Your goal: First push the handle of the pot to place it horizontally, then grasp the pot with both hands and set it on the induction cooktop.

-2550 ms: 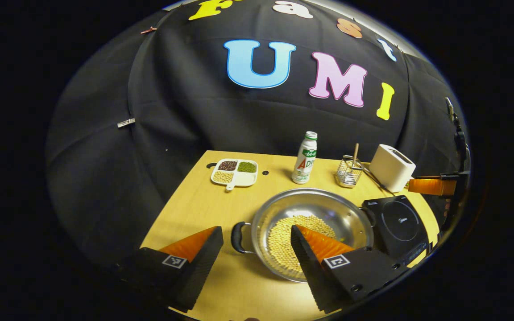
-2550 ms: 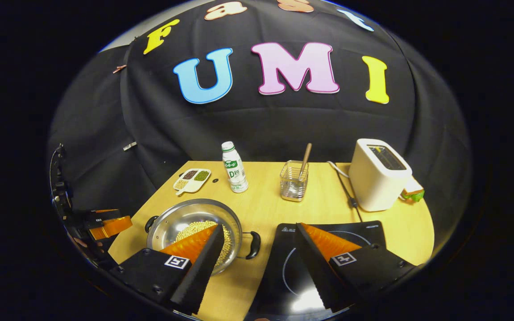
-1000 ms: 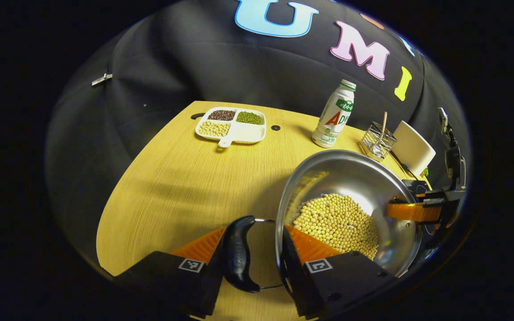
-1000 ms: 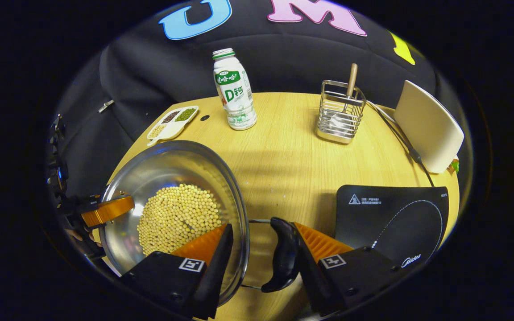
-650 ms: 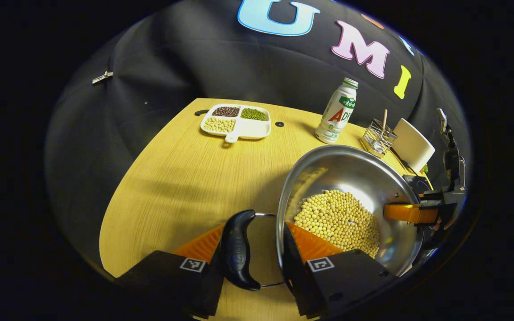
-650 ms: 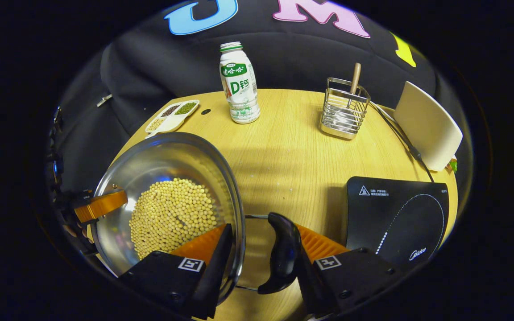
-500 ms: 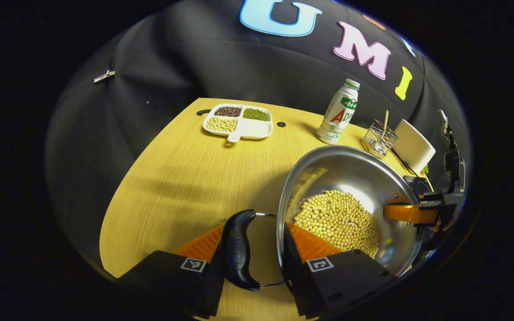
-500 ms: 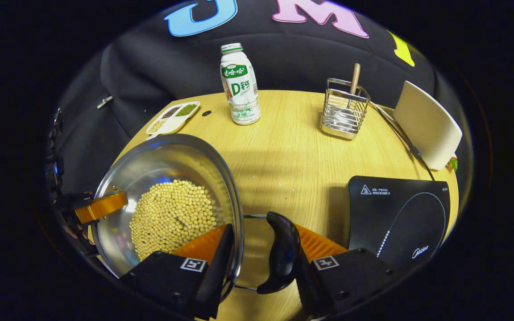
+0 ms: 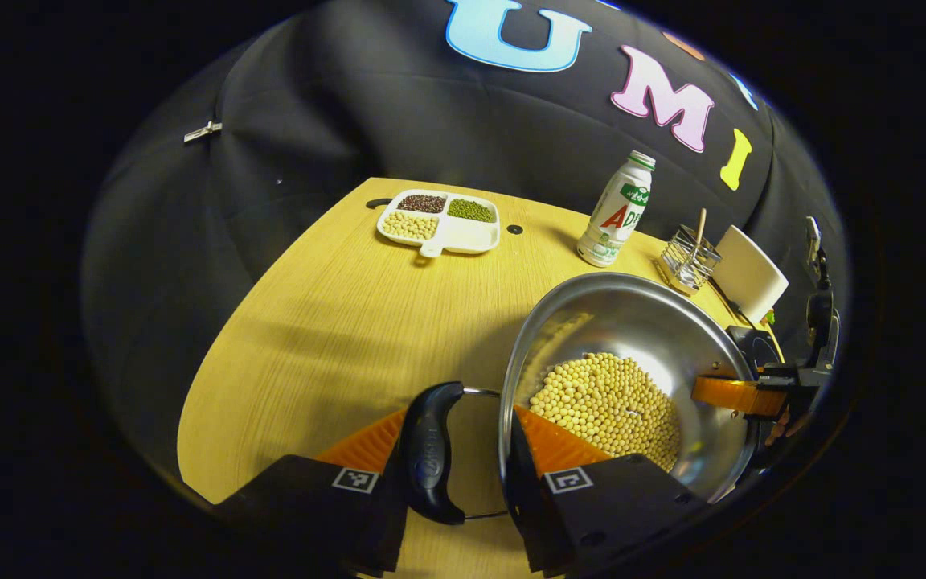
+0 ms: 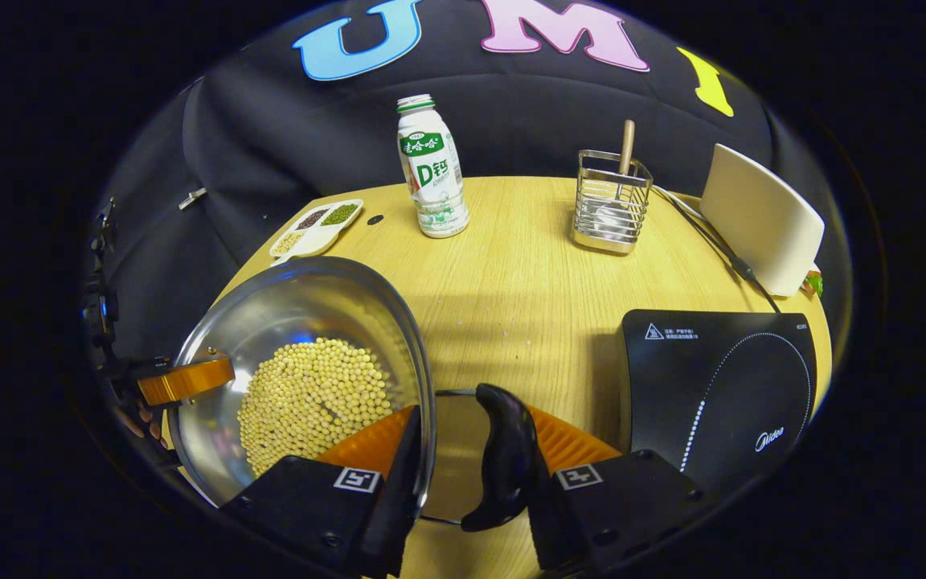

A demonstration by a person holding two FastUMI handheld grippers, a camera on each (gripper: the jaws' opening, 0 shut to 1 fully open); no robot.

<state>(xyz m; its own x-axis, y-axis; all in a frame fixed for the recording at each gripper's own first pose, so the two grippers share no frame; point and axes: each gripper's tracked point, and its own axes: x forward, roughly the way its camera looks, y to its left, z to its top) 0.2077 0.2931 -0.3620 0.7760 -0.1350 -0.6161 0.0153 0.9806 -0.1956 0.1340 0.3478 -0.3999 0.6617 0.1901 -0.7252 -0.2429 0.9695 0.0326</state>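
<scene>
A steel pot (image 9: 632, 322) (image 10: 294, 314) holding soybeans (image 9: 608, 402) (image 10: 314, 394) hangs between my two grippers. My left gripper (image 9: 455, 412) is shut across the pot's black left handle (image 9: 428, 454) and rim, one finger outside the handle and one inside the wall. My right gripper (image 10: 475, 412) is shut the same way on the right handle (image 10: 501, 458). Across the pot I see the right gripper's finger (image 9: 732, 394) and the left gripper's finger (image 10: 186, 379). The black induction cooktop (image 10: 720, 378) lies right of the pot. I cannot tell if the pot's base touches the table.
On the wooden table (image 10: 527, 297) at the back stand a white bottle (image 10: 431, 169), a divided dish of beans (image 10: 314, 229), a wire holder with a wooden-handled tool (image 10: 612, 201) and a white toaster (image 10: 760, 217) with its cable (image 10: 720, 245) running behind the cooktop.
2.5 s ago both grippers hung open above the table. They have since come down and shut on the pot's two handles. Over the last second both views shifted slightly with the pot held.
</scene>
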